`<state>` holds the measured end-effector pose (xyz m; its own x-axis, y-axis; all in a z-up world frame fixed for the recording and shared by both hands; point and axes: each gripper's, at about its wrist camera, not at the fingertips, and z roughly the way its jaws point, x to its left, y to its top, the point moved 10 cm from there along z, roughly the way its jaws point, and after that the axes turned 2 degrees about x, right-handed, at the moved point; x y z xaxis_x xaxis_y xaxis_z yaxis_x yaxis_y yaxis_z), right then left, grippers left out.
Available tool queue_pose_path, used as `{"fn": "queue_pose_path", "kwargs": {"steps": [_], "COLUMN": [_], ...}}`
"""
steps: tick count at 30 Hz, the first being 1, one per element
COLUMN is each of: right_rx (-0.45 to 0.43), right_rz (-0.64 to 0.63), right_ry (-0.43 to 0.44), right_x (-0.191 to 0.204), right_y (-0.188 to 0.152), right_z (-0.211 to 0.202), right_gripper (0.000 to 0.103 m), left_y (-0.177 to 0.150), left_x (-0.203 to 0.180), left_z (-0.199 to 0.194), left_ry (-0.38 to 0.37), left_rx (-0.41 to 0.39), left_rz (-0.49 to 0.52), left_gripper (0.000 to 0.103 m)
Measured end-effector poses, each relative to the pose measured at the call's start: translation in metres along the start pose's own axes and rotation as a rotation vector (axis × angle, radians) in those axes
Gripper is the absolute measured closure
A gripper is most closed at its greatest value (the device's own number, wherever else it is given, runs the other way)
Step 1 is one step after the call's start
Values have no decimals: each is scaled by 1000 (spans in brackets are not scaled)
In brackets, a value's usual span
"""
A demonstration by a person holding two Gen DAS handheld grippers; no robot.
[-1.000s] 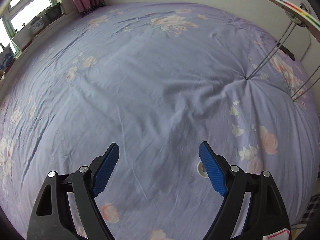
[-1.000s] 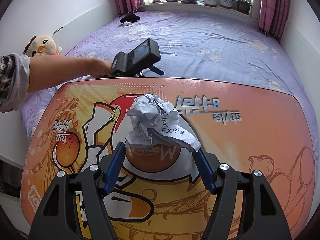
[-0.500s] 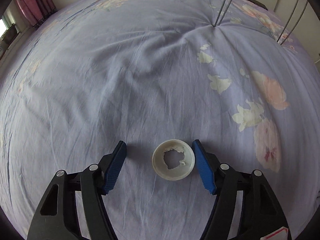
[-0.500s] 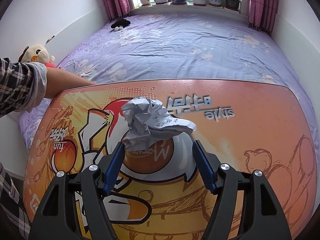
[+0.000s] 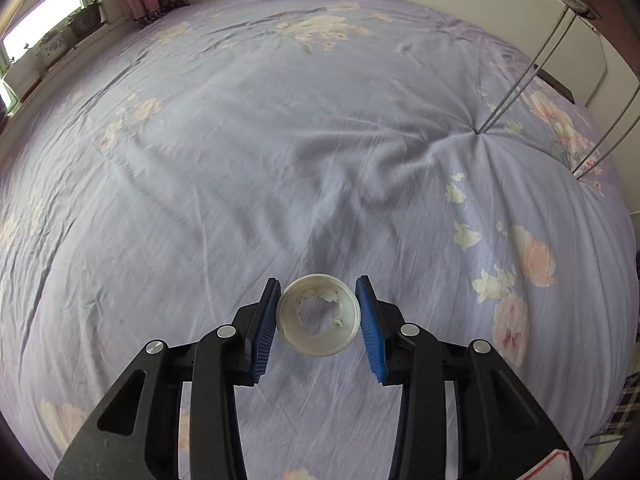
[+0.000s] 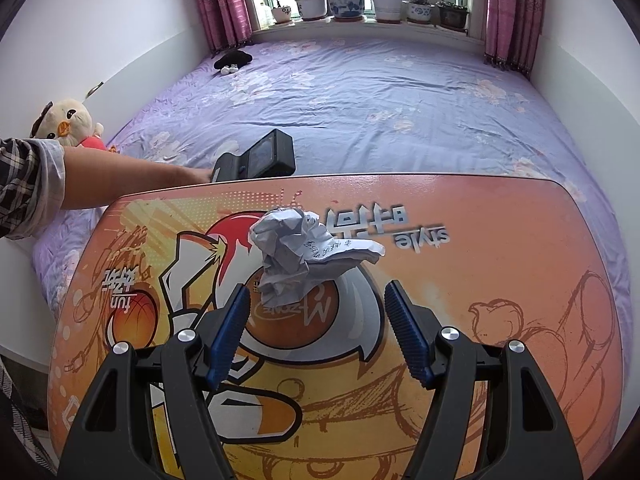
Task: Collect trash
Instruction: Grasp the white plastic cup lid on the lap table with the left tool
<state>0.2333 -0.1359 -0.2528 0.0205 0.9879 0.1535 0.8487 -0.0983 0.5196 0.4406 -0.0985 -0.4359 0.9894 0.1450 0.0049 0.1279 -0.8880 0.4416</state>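
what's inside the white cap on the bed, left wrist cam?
The white cap lies open side up on the bedsheet: a torn liner with a ragged hole. Its underside is hidden. The left gripper is closing around it.

1 white cup [image 5: 318, 326], 1 crumpled paper [image 6: 298, 258], 1 lap table [image 6: 500, 248], 6 potted plants [image 6: 346, 4], 2 plush toys [image 6: 68, 122]

Small white round lid [image 5: 318, 314], open side up, torn foil remnant inside with a ragged hole; lies flat on lilac floral bedsheet [image 5: 280, 160]. Crumpled grey-white paper ball [image 6: 298, 258], handwriting visible, sits on orange cartoon-printed tabletop [image 6: 500, 248].
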Motion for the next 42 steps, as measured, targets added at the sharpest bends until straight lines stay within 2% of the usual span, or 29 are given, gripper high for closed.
{"fn": "queue_pose_path", "kwargs": {"steps": [6, 12, 14, 16, 20, 23, 28, 32, 36, 38, 40, 42], "right_rx": [-16, -83, -96, -105, -65, -37, 3, 29, 48, 38, 38, 45], "right_rz": [-15, -28, -45, -32, 32, 30, 44, -7, -72, -140, -167, -148], "right_ry": [-1, -44, -48, -39, 6, 18, 46, 41, 36, 18, 18, 33], "right_x": [8, 9, 11, 10, 7, 5, -1, 4, 10, 15, 18, 17], "right_y": [-1, 4, 7, 14, 23, 27, 22, 18, 18, 20, 22, 20], "right_z": [-15, -32, -33, -31, -11, 7, 21, 27, 38, 41, 40, 36], "right_gripper": [33, 33, 28, 18, 17, 17, 17, 17, 18, 32, 55, 55], "left_y": [2, 11, 16, 19, 15, 3, -39, -66, -83, -82, -77, -75], "left_x": [21, 27, 20, 7, -33, -65, -100, -125, -139, -143, -150, -154], "left_z": [-78, -170, -204, -233, -272, -277, -257, -235, -227, -229, -230, -230], "left_ry": [141, 285, 330, 372, 431, 469, 502, 506, 536, 539, 556, 566], "left_rx": [-15, -45, -64, -81, -99, -82, -9, 45, 44, -15, -40, -58], "left_rz": [-76, -178, -224, -275, -385, -482, -744, -913, -1024, -1054, -1043, -1037], "left_gripper": [64, 64, 64, 64, 64, 64, 64, 64, 63, 64, 64, 64]}}
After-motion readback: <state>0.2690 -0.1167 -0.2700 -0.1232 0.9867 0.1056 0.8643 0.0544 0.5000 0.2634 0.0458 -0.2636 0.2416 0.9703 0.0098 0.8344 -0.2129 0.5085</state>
